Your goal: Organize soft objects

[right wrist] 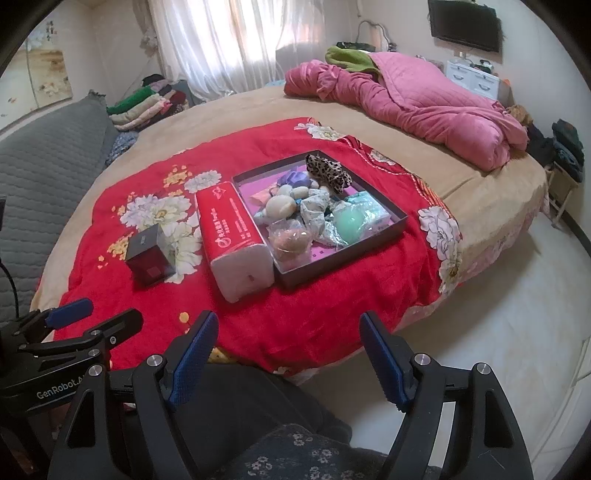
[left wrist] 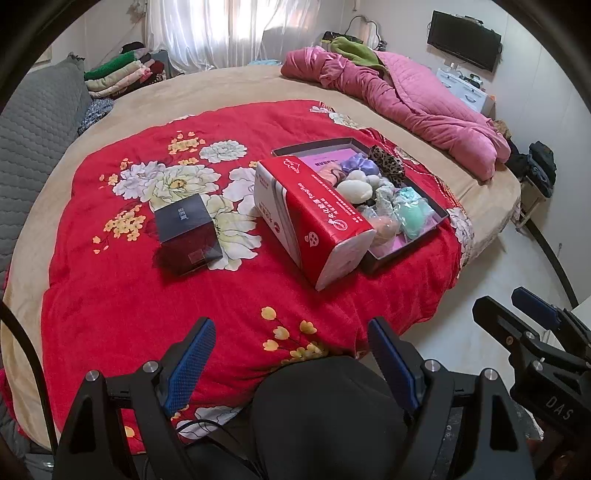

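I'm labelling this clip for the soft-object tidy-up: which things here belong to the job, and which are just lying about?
Job:
- tray of soft items
- leopard-print scrunchie
- mint sponge
- cream sponge
- red tissue pack
- dark red box

Lying about:
- pink quilt
- folded clothes
- wall TV

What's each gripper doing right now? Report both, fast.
Left gripper: open, holding nothing, above the near edge of the red blanket.
Right gripper: open, holding nothing, short of the tray of soft items.
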